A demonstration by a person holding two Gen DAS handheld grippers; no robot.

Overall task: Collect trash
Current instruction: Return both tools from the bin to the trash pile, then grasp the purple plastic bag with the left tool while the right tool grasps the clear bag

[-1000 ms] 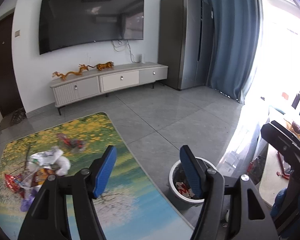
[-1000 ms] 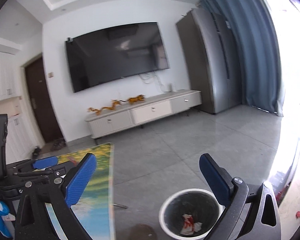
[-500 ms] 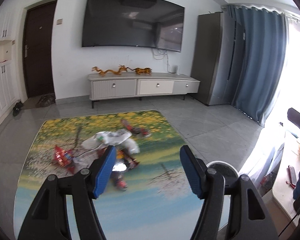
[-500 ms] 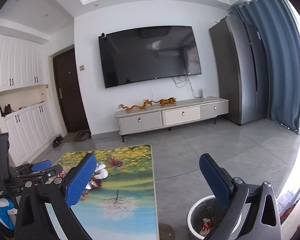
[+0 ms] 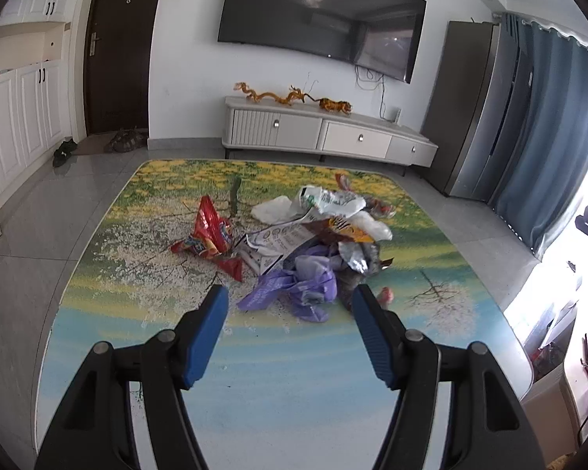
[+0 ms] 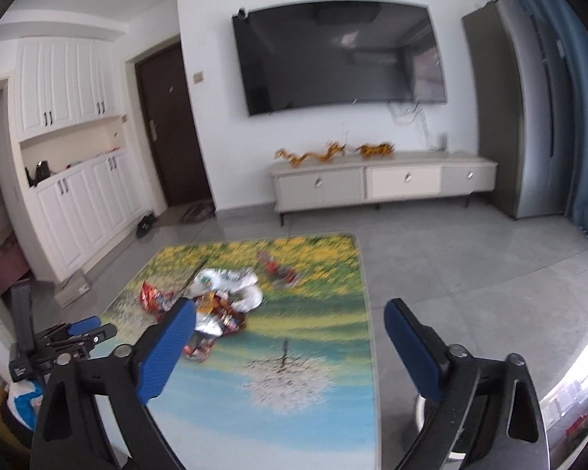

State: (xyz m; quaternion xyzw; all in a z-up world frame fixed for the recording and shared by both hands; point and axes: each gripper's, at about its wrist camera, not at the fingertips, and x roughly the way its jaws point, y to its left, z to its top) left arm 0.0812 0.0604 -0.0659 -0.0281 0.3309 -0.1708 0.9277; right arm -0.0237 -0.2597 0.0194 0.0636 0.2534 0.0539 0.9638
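A pile of trash lies on the landscape-printed table top [image 5: 294,391]: a purple plastic bag [image 5: 294,284], a red snack bag [image 5: 207,231], a white plastic bag [image 5: 325,201] and a silver foil wrapper [image 5: 356,252]. My left gripper [image 5: 290,297] hangs open just short of the purple bag, with nothing between its blue pads. In the right wrist view the trash pile [image 6: 215,301] sits ahead and to the left, blurred. My right gripper [image 6: 292,309] is open, its jaws closing on nothing, over the table [image 6: 294,411]. The left gripper [image 6: 74,333] shows at the far left.
The white rim of a bin [image 6: 418,411] peeks out on the floor behind the right finger. A low TV cabinet [image 5: 325,137] stands at the far wall, white cupboards [image 6: 78,203] and a dark door [image 5: 117,47] to the left, a grey fridge [image 5: 478,117] and blue curtain [image 5: 548,137] to the right.
Both views have swung left from the bin to the trash pile. The left gripper has dropped closer to the pile. The right jaws have narrowed a little.
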